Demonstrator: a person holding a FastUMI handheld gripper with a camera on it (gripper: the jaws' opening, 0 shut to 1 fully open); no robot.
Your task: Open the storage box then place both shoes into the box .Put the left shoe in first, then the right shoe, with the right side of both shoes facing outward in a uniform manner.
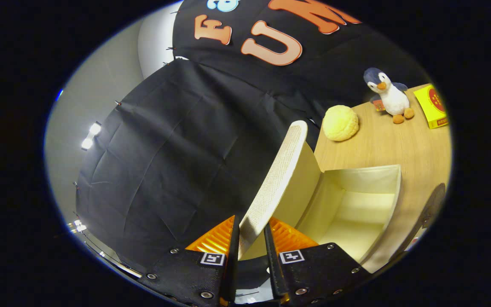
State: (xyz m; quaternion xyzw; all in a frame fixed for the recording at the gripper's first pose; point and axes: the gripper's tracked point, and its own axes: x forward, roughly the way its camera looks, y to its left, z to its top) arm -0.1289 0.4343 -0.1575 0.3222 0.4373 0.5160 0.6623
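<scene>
1. The storage box [356, 209] sits open on the wooden tabletop [399, 140], just ahead of the claw [252, 238] and off to one side of it; its pale interior is bare as far as it shows.
2. Its lid [279, 183] is raised and stands tilted up from the box's near edge. The lid's long axis runs away from the claw toward the booth wall [177, 149], with the woven outer face turned to the wall and the smooth inner face turned to the box.
3. The claw is closed down narrowly on the lid's lower edge, one finger pressing on each face.
4. Beyond the box, near the tabletop's far edge, lies a round yellow plush bun [340, 123]. Farther along stand a plush penguin [388, 96] and a yellow carton [432, 106], well apart from the box.
5. A dark curved object [433, 204] beside the box is cut off and cannot be identified.
6. The lid hides part of the box's near wall.
</scene>
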